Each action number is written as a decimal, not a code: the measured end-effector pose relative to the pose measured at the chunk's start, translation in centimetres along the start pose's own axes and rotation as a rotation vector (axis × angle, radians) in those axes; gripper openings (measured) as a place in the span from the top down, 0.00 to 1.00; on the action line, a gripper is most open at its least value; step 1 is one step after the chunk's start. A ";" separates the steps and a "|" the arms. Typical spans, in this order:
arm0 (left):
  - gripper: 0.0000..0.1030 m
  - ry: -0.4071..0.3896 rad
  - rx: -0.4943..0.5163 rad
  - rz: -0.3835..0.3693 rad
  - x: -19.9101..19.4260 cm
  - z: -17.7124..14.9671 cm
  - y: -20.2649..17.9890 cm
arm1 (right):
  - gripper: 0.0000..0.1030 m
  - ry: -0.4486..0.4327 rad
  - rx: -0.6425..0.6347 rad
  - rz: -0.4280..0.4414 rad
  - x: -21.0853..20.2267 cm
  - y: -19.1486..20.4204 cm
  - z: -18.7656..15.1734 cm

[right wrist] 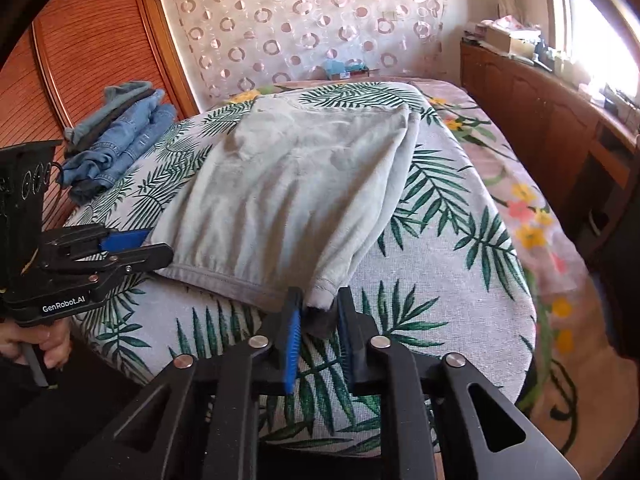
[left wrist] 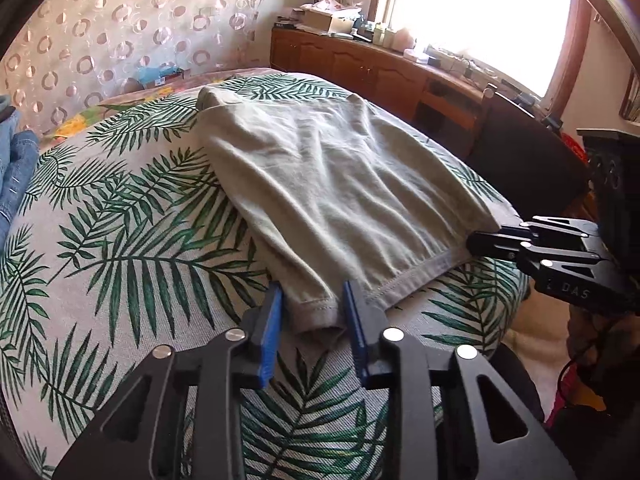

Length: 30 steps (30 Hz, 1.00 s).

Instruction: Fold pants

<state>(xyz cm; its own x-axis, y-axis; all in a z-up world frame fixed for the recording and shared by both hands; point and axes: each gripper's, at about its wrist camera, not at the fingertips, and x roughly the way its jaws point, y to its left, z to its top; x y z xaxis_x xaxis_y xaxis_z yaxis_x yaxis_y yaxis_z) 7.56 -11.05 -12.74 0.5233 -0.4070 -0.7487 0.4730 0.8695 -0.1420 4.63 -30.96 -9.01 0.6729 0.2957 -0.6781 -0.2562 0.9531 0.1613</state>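
Observation:
Light grey-green pants [left wrist: 328,184] lie folded on the palm-leaf bed cover [left wrist: 120,240], hem end toward me. My left gripper [left wrist: 314,312] is open, its blue pads on either side of the near left hem corner. My right gripper [right wrist: 318,312] is open around the right hem corner, which lifts a little off the cover. In the left wrist view the right gripper [left wrist: 480,240] comes in from the right at the hem. In the right wrist view the pants [right wrist: 296,192] fill the middle and the left gripper [right wrist: 156,246] touches the left hem.
A stack of folded jeans [right wrist: 120,140] lies at the bed's far left. A wooden cabinet [left wrist: 360,60] with clutter runs under the bright window on the right. A dark chair [left wrist: 528,152] stands by the bed's right edge. A floral sheet [right wrist: 520,208] shows beside the leaf cover.

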 end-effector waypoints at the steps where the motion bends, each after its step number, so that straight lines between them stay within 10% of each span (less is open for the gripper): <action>1: 0.76 -0.001 0.001 -0.005 0.0 0.0 0.0 | 0.86 -0.001 0.002 0.004 0.0 0.0 0.0; 7: 0.91 -0.019 0.003 -0.014 -1.1 0.1 -0.2 | 0.88 -0.021 0.010 0.037 -0.9 0.0 0.2; 30: 0.92 -0.206 0.037 -0.012 -8.7 3.3 -1.9 | 0.91 -0.191 -0.038 0.097 -7.9 1.3 1.1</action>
<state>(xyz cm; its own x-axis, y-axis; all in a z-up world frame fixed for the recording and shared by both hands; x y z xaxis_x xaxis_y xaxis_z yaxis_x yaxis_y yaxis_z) 4.47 -10.06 -3.87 0.6494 -0.4688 -0.5987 0.5034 0.8552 -0.1236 -0.23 -32.01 -2.68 0.7622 0.3959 -0.5121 -0.3494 0.9177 0.1894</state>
